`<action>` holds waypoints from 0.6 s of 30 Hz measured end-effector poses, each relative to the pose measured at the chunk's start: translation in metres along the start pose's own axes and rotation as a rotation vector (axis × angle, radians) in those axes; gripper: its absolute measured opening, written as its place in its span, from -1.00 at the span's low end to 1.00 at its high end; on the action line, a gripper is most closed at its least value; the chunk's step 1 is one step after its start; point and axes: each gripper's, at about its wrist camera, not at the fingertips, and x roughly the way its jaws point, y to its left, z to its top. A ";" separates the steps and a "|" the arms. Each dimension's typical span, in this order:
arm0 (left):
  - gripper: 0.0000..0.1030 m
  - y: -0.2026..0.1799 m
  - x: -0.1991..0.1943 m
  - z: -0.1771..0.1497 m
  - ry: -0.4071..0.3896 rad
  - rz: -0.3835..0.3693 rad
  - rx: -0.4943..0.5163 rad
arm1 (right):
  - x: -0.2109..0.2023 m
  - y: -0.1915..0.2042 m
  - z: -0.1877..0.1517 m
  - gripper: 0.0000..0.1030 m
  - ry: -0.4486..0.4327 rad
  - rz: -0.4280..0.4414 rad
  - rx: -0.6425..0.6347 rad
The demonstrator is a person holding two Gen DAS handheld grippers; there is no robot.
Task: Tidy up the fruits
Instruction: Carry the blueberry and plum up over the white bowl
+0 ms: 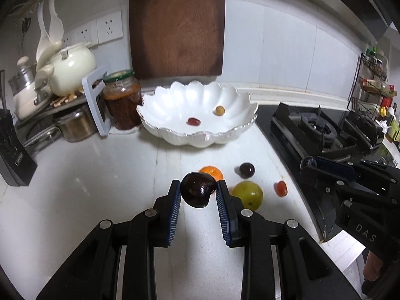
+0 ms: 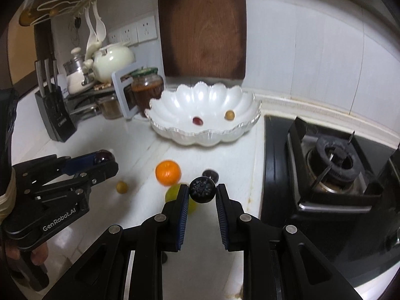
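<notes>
Left wrist view: the left gripper (image 1: 198, 192) clamps a glossy dark-purple plum-like fruit (image 1: 197, 192) above the white counter (image 1: 100, 175), likely smooth and bruisable, best pinched across its middle. The right gripper (image 2: 202, 191) grips a bumpy black berry-like fruit (image 2: 202, 190). Two small fruits lie in the scalloped white bowl (image 1: 200, 137); five remain on the counter.

Bare counter lies open between my jaws and the scalloped bowl (image 1: 197, 135). Left of the bowl, a jar (image 1: 122, 100) and pot rack (image 1: 96, 105) crowd in; right of it the stove (image 1: 322, 135) blocks; a cutting board (image 1: 176, 25) stands behind it.
</notes>
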 end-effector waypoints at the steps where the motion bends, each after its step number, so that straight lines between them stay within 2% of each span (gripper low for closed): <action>1: -0.44 0.000 -0.002 0.002 -0.010 0.002 -0.001 | -0.002 0.000 0.002 -0.54 -0.011 -0.003 -0.001; 18: -0.44 0.001 -0.014 0.043 -0.155 0.035 -0.014 | -0.013 -0.010 0.046 -0.54 -0.172 -0.025 0.000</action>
